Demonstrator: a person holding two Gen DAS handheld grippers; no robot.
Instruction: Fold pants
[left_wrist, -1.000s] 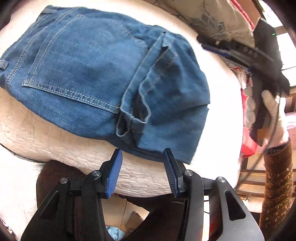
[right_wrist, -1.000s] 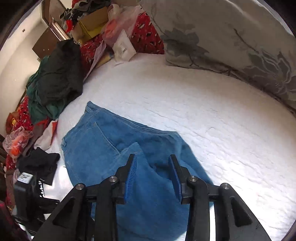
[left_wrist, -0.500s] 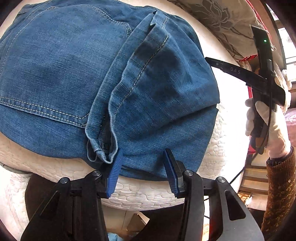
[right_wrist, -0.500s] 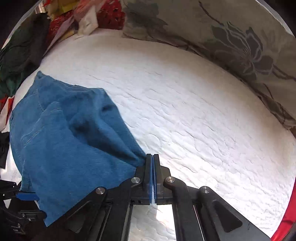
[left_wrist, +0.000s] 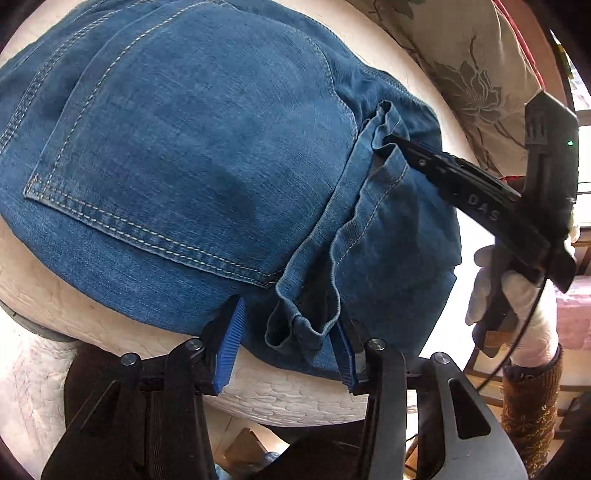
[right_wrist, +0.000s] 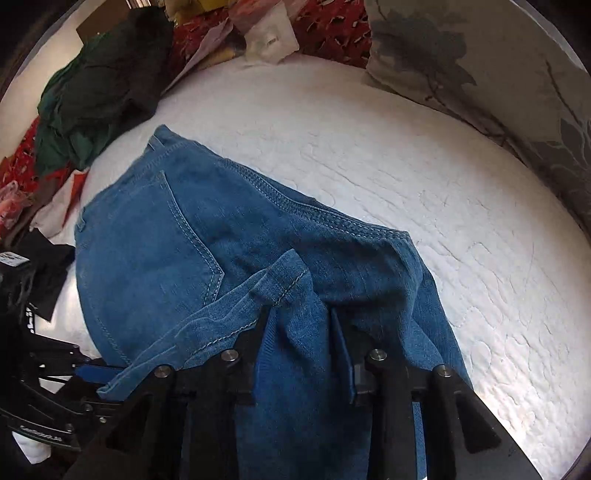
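Blue denim pants (left_wrist: 192, 155) lie folded on the white quilted bed (left_wrist: 55, 291), back pocket up, with the leg hems bunched on top at the near right; they also show in the right wrist view (right_wrist: 155, 251). My left gripper (left_wrist: 288, 339) is open at the near edge of the pants, its jaws either side of the hem fold. My right gripper (right_wrist: 301, 332) is open with denim lying between its fingers; in the left wrist view its black body (left_wrist: 476, 195) reaches into the hem from the right.
A grey floral pillow (right_wrist: 498, 85) lies along the bed's far right. A heap of dark green and black clothes (right_wrist: 92, 92) and red patterned clutter (right_wrist: 325, 26) sit at the far left. White mattress (right_wrist: 424, 184) lies to the right of the pants.
My right gripper was shut beside the pants' edge half a second ago; it is now open over the hem. My left gripper has moved in closer, its jaws around the hem fold.
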